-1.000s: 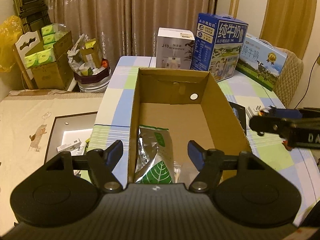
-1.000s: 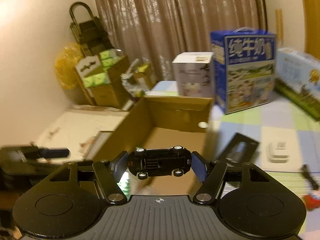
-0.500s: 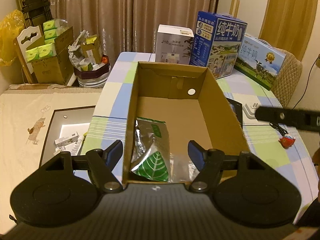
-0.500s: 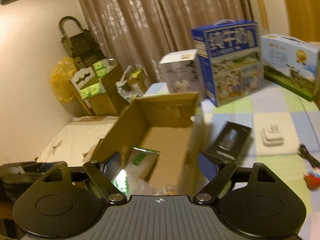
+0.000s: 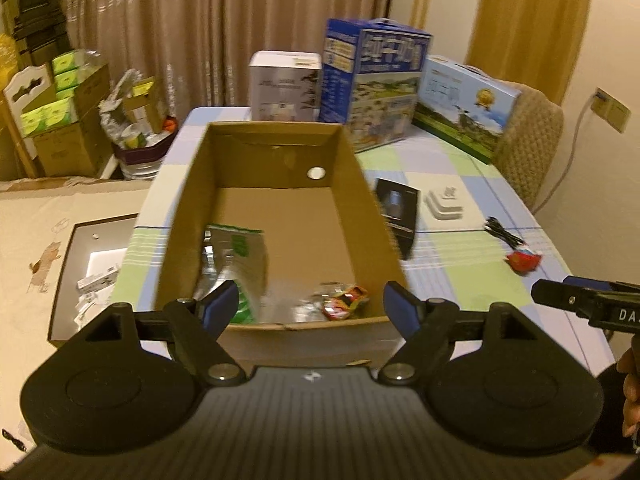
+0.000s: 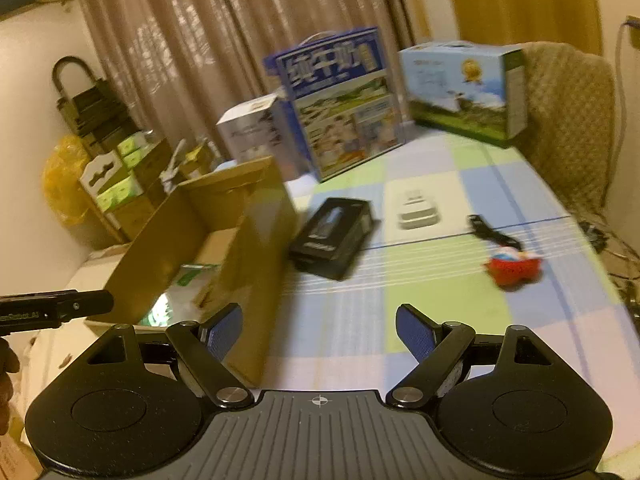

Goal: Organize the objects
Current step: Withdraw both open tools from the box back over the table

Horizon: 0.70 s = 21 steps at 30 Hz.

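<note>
An open cardboard box [image 5: 280, 240] stands on the checked tablecloth and holds a silver and green packet [image 5: 234, 256] and a small red and yellow wrapped thing [image 5: 345, 300]. My left gripper [image 5: 310, 309] hovers just short of the box's near wall, its jaws opening with nothing held between them. My right gripper [image 6: 320, 330] is open and empty over the cloth, right of the box [image 6: 224, 248]. A black flat box [image 6: 332, 232], a white plug-like item [image 6: 416, 210], a black cable [image 6: 494, 234] and a red toy [image 6: 512, 268] lie ahead of it. The black toy car is not visible.
Two milk cartons [image 5: 376, 84] [image 5: 464, 104] and a white box [image 5: 284, 84] stand along the table's far edge. A padded chair [image 5: 528, 140] is at the far right. Left of the table lie a tray of small items [image 5: 92, 264] and stacked boxes [image 5: 60, 120].
My right gripper let go of the black toy car over the box, opened wide and swung right over the cloth. The left gripper drew back from the box and its jaws spread wider.
</note>
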{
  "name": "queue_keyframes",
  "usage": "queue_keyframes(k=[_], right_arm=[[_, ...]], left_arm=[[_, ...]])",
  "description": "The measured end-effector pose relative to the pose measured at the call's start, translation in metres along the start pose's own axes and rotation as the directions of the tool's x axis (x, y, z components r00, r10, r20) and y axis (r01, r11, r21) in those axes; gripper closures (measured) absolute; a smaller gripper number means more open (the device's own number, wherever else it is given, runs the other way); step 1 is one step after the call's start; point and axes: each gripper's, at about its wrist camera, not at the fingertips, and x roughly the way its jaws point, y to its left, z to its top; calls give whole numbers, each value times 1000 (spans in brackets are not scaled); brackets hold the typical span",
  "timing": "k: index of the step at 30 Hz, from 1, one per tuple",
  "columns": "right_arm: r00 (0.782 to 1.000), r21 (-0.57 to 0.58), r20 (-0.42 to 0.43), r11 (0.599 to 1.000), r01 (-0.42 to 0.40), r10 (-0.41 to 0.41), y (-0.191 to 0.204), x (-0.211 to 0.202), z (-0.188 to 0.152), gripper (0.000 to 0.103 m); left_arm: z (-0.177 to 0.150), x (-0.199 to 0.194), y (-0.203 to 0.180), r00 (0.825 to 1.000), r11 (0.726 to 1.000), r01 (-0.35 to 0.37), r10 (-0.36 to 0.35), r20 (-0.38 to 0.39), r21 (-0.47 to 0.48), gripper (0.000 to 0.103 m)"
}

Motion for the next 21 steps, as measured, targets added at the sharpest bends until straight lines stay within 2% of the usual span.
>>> queue_keyframes(k=[11,21], right_arm=[[995,59,63,995,80,-84,-49,-32,8,22],[986,123,84,984,133,-144,-98,-24,24,22]], left_arm=[[17,15,-73,995,989,96,-96,1,111,22],[40,67,-126,991,974,136,-131,-41,181,21]])
